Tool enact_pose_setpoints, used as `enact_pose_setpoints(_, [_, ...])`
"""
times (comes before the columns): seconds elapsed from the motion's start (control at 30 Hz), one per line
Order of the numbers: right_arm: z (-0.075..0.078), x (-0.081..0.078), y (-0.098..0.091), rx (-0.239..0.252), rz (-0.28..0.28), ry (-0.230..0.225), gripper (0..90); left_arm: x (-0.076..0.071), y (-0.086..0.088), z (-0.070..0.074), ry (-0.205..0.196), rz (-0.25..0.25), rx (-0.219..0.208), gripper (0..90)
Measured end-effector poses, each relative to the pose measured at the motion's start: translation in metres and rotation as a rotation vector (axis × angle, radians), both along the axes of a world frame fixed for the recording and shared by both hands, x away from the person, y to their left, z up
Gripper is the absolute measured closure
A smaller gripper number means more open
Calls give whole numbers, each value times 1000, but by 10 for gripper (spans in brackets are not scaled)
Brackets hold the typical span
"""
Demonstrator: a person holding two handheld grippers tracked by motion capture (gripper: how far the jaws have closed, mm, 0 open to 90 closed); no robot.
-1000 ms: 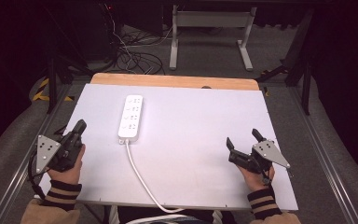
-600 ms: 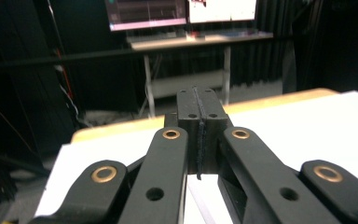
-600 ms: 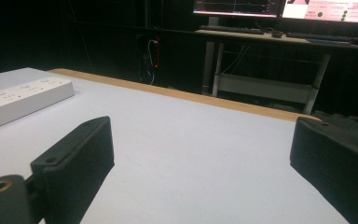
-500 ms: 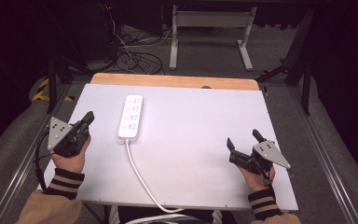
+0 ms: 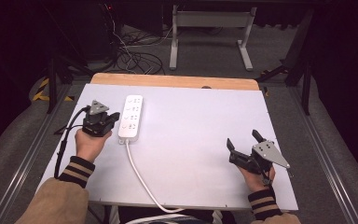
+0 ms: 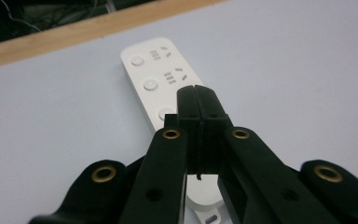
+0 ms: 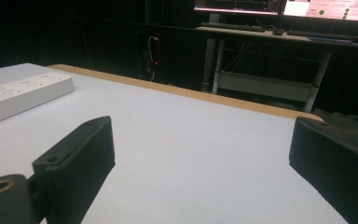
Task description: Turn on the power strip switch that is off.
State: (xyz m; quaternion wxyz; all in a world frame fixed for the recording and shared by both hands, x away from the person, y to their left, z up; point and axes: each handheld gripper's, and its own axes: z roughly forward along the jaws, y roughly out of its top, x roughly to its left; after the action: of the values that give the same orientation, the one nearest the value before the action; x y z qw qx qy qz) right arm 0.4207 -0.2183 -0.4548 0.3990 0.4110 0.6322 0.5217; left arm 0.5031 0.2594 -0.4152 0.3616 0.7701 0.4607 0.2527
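A white power strip lies lengthwise on the left part of the white table, its white cord running off the near edge. My left gripper is shut and empty, its tips right at the strip's left side. In the left gripper view the closed jaws hover over the middle of the power strip; I cannot tell if they touch it. My right gripper rests open and empty near the table's right front. Its view shows the jaws wide apart and the power strip far left.
A wooden edge borders the table's far side. Beyond it are a white desk frame and tangled cables on the floor. Metal rails run along both sides of the table.
My left hand has moved forward and to the right, from the table's left edge up to the power strip. The right hand has stayed put.
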Motion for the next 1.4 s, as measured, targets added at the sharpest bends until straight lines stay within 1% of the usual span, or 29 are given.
enact_pose_setpoints(0.03, [0,0,0,-1,1,-1,74,4,-2,-3,37,-7,10,900])
enact_pose_setpoints(0.07, [0,0,0,-2,2,-1,74,8,-3,-5,64,-5,21,900])
enact_pose_setpoints(0.1, [0,-1,0,-3,2,0,74,11,-4,-7,81,2,29,900])
enact_pose_setpoints(0.13, [0,-1,0,-5,-1,0,75,16,-4,-9,106,1,29,900])
enact_pose_setpoints(0.17, [0,-1,0,-5,0,0,75,16,-4,-9,106,1,29,900])
enact_pose_setpoints(0.2, [0,-1,0,-7,-1,0,75,19,-3,-11,125,2,37,900])
enact_pose_setpoints(0.23, [0,-1,0,-7,-1,0,75,22,-3,-13,136,6,39,900])
enact_pose_setpoints(0.3, [0,-1,0,-11,0,-2,76,25,-4,-16,155,0,30,900])
enact_pose_setpoints(0.33, [0,-2,0,-15,-2,-2,76,27,-4,-18,169,-5,37,900])
enact_pose_setpoints(0.37, [0,-2,0,-16,-2,-2,76,27,-4,-18,169,-5,37,900])
enact_pose_setpoints(0.4, [0,-2,0,-16,-2,0,76,29,-5,-22,186,-4,54,900])
enact_pose_setpoints(0.43, [0,-2,0,-16,-2,0,76,29,-5,-22,186,-4,54,900])
enact_pose_setpoints(0.47, [0,-3,0,-17,-3,2,76,30,-5,-25,195,-5,59,900])
enact_pose_setpoints(0.63, [0,-4,0,-22,3,0,77,32,-8,-28,188,-9,68,900])
enact_pose_setpoints(0.67, [0,-4,0,-23,3,1,77,32,-9,-30,193,-7,70,900])
enact_pose_setpoints(0.7, [0,-4,0,-23,4,1,77,33,-10,-32,197,-4,81,900])
enact_pose_setpoints(0.8, [0,-4,0,-24,3,-2,77,33,-11,-32,197,0,82,900])
enact_pose_setpoints(0.83, [0,-4,0,-23,2,-3,77,33,-10,-32,192,9,96,900])
enact_pose_setpoints(0.9, [0,-4,0,-24,3,-2,77,33,-10,-32,188,11,104,900])
enact_pose_setpoints(0.93, [0,-4,0,-25,2,-4,77,33,-10,-33,193,2,81,900])
enact_pose_setpoints(1.0, [0,-4,1,-27,0,-4,77,33,-9,-33,195,-2,80,900])
enact_pose_setpoints(1.13, [0,-4,2,-26,2,-3,77,31,-15,-34,175,1,136,900])
enact_pose_setpoints(1.2, [0,-5,2,-27,1,-4,77,30,-16,-35,170,3,143,900])
enact_pose_setpoints(1.3, [1,-5,1,-26,-1,-6,77,30,-15,-35,175,5,137,900])
enact_pose_setpoints(1.33, [1,-5,1,-26,0,-6,77,31,-15,-35,170,5,143,900])
enact_pose_setpoints(1.4, [1,-5,1,-26,0,-4,77,30,-15,-35,170,8,140,900])
